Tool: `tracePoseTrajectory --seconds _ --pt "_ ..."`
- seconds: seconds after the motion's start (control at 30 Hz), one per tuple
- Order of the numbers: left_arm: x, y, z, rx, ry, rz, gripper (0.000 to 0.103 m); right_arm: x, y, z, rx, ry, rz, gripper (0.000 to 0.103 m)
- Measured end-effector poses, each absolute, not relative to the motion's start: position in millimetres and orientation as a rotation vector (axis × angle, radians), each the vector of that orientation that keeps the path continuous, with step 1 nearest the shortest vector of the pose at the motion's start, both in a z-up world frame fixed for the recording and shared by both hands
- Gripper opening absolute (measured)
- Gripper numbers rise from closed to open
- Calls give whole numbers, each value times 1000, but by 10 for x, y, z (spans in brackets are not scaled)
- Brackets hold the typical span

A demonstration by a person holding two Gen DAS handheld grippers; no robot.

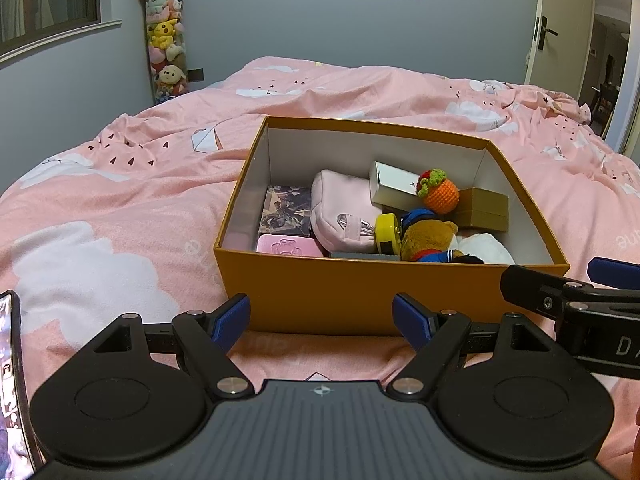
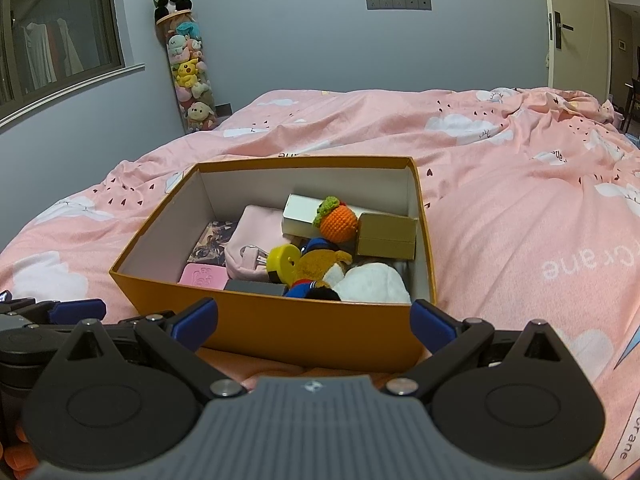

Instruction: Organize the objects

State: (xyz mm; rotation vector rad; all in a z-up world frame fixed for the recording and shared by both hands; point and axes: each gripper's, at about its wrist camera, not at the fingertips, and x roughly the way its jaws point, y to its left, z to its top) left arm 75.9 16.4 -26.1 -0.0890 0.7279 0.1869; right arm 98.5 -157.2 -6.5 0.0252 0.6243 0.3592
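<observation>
My left gripper [image 1: 321, 316] hangs nearest, jaws spread wide and holding nothing, just short of the orange box [image 1: 320, 292]; my right gripper [image 2: 314, 322] sits beside it, jaws equally wide and bare, at the same near wall; the box rests on the pink quilt [image 1: 120, 200]; inside, near to far, lie a pink case [image 1: 289, 246], a brown plush bear [image 1: 428, 240], a yellow disc [image 1: 387, 232], a pink pouch [image 1: 340, 208], a crocheted orange [image 1: 440, 194] and a white carton [image 1: 394, 184]; beyond the bed, a tube of plush toys [image 1: 166, 40] stands against the grey wall [image 1: 300, 20].
</observation>
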Motion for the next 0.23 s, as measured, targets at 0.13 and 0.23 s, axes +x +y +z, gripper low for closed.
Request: tracePoseTrajectory --seconds 0.13,0.23 --pt "752 174 -265 -87 730 186 94 982 -1571 -65 26 625 360 102" --pt "750 183 -269 -86 731 186 94 979 -1569 -66 25 625 359 102"
